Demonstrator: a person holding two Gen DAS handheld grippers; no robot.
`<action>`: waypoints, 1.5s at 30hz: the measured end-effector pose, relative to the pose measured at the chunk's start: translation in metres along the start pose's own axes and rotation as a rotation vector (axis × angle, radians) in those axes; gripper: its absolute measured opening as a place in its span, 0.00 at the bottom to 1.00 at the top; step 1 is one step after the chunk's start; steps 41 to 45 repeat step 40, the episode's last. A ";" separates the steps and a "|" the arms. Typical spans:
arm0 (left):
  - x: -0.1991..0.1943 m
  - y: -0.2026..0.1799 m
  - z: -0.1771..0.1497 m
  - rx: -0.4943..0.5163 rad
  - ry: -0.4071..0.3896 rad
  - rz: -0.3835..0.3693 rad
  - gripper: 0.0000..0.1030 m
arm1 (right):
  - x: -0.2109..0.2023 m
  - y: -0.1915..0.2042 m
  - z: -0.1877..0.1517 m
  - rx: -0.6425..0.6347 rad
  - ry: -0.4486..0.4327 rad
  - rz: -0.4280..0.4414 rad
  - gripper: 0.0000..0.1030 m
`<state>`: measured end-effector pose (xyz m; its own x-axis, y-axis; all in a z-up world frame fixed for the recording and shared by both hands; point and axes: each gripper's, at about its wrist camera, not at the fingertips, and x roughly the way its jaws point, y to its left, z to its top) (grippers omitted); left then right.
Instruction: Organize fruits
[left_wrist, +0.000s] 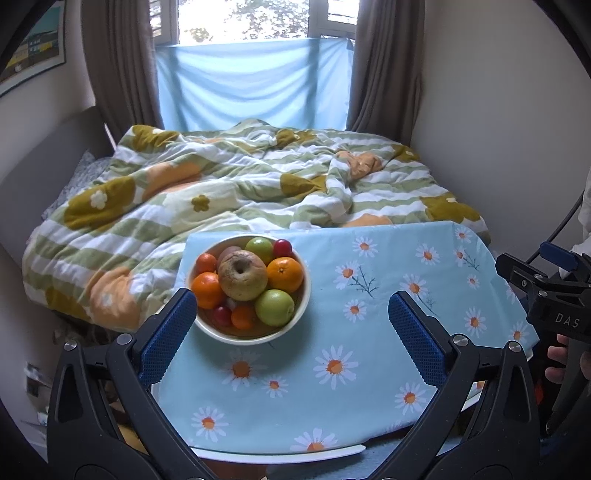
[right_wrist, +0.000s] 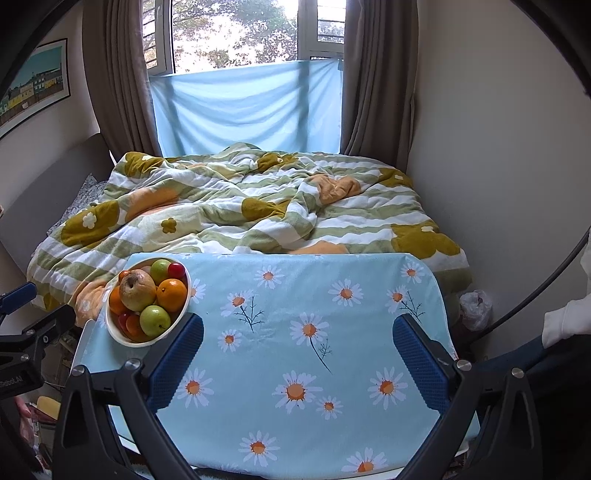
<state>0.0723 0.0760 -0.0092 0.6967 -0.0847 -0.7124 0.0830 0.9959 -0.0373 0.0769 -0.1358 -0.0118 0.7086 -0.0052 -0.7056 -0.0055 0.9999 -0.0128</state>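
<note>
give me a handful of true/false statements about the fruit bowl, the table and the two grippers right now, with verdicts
1. All the fruit sits in the white bowl. True.
2. A green apple lies loose on the daisy tablecloth. False: it is in the bowl, at the near side; no fruit lies on the cloth.
3. The left gripper is open and holds nothing. True.
4. The right gripper is shut on an orange. False: its jaws are wide apart and empty, and the orange is in the bowl.
5. The bowl stands at the table's right end. False: it is at the left end, near the far edge.
6. A brownish, blemished fruit lies on top of the pile. True.
</note>
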 end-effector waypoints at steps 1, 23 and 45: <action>0.000 0.000 0.000 0.001 0.001 -0.004 1.00 | 0.000 -0.001 0.000 0.002 -0.001 -0.001 0.99; -0.004 -0.010 -0.001 0.030 -0.019 -0.006 1.00 | -0.003 -0.003 0.000 -0.003 -0.012 -0.008 0.99; -0.002 -0.015 -0.002 0.026 -0.034 0.053 1.00 | -0.005 -0.004 0.002 0.003 -0.011 -0.012 0.99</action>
